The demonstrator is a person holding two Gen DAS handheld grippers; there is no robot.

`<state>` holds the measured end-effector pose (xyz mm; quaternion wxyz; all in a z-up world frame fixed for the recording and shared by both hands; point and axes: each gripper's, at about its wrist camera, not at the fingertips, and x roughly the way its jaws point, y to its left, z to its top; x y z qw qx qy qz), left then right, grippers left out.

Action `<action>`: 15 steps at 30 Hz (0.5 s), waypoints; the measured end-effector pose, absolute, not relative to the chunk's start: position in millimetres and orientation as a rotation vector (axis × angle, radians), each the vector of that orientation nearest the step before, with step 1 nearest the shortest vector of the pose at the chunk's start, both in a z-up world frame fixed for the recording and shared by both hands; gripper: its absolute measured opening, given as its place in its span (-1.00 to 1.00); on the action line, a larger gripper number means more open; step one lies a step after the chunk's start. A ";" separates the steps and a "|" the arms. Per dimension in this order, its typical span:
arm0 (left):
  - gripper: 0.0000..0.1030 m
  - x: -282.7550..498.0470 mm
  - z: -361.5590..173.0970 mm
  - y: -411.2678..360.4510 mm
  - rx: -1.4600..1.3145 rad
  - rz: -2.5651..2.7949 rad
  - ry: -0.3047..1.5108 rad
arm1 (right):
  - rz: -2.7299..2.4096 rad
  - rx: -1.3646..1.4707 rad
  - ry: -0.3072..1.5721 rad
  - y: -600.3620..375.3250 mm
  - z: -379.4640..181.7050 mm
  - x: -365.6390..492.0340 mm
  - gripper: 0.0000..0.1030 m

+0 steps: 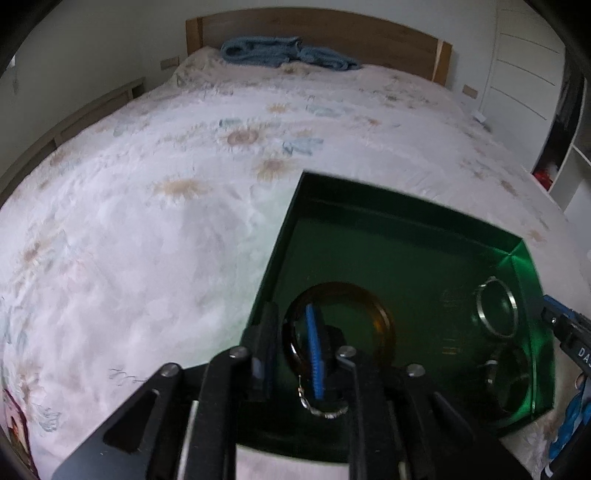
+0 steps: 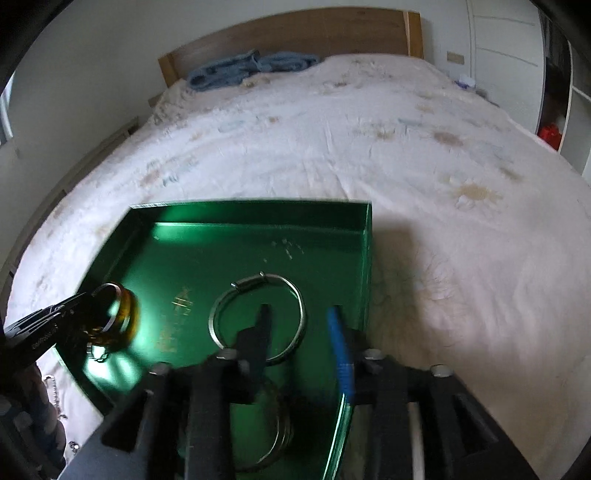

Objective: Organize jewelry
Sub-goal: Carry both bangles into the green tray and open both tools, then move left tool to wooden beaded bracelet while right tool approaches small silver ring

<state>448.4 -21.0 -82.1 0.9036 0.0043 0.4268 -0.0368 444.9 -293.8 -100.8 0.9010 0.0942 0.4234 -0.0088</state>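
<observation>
A green box (image 1: 291, 214) lies open on the bed; it also shows in the right wrist view (image 2: 255, 212). My left gripper (image 1: 291, 332) is shut on an amber bangle (image 1: 384, 321) and holds it over the box's left part; the bangle also shows in the right wrist view (image 2: 127, 314). A silver bangle (image 2: 299, 299) lies in the box, and shows at the right in the left wrist view (image 1: 511, 299). A darker bangle (image 1: 491, 373) lies below it. My right gripper (image 2: 301, 325) is open and empty above the silver bangle.
The bed has a white floral cover (image 1: 166, 221). A blue towel (image 1: 288, 51) lies by the wooden headboard (image 1: 332, 29). A chain (image 2: 51, 387) lies on the cover left of the box. White shelves (image 2: 576, 110) stand at the right.
</observation>
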 end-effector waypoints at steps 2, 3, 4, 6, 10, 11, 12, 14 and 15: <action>-0.41 435.9 -65.0 -19.1 0.008 -0.078 0.842 | -0.005 0.181 0.838 -291.3 -85.9 434.3 -0.07; -0.40 428.9 -56.4 -17.9 0.007 -0.079 0.822 | 0.001 0.174 0.821 -290.0 -77.5 427.9 0.00; -0.40 420.7 -47.0 -16.6 0.004 -0.082 0.801 | 0.008 0.168 0.799 -288.5 -67.5 419.3 0.02; -0.40 403.6 -28.2 -12.3 -0.008 -0.086 0.757 | 0.025 0.161 0.759 -286.4 -48.2 402.1 0.02; -0.40 364.2 6.8 -1.8 -0.030 -0.114 0.689 | 0.064 0.133 0.671 -279.9 -5.6 356.8 0.10; -0.40 354.8 14.2 0.9 -0.028 -0.118 0.684 | 0.072 0.128 0.655 -278.1 2.4 347.2 0.10; -0.40 346.0 20.5 3.5 -0.026 -0.123 0.681 | 0.084 0.125 0.637 -277.0 11.0 334.4 0.12; -0.40 325.7 33.3 9.8 -0.028 -0.128 0.673 | 0.100 0.117 0.604 -274.5 27.9 307.1 0.14; -0.40 318.7 37.5 12.2 -0.031 -0.130 0.668 | 0.103 0.111 0.593 -273.8 34.3 294.4 0.14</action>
